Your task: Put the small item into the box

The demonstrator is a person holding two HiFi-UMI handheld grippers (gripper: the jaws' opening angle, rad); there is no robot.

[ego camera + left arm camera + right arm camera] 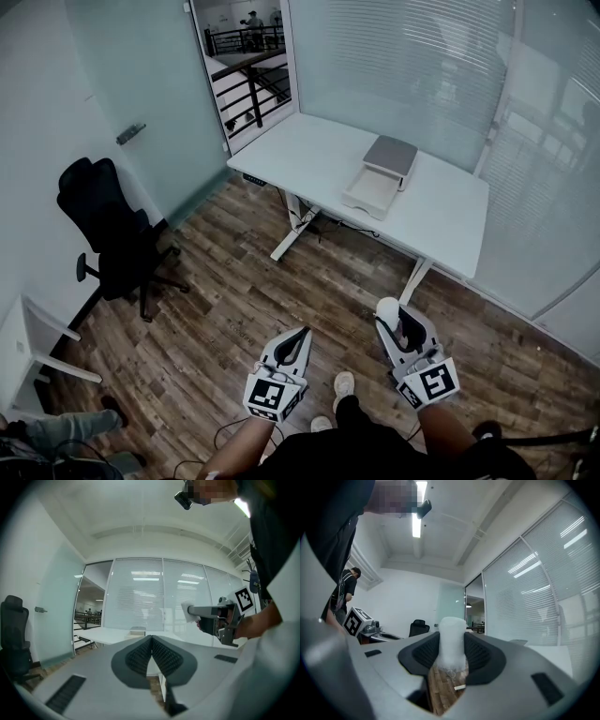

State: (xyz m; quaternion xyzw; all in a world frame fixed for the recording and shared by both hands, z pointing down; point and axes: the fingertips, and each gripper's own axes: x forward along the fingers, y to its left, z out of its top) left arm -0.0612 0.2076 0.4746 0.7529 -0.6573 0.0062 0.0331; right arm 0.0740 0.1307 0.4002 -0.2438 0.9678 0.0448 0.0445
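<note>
The small item [452,639] is a white foam-like roll. My right gripper [452,654] is shut on it, and the roll's top sticks out past the pads. From the head view the small item [387,306] sits at the tip of the right gripper [390,321], held low over the wooden floor. The left gripper [302,335] hangs beside it; its jaws meet with nothing between them in the left gripper view [151,642]. The box [371,190] lies open on the white table [300,155], well ahead of both grippers, with its grey lid [391,155] resting behind it.
A black office chair [108,234] stands at the left on the wooden floor. Glass walls with blinds close the room behind the table. A white stand [37,342] is at the near left. The person's shoes [343,383] show below the grippers.
</note>
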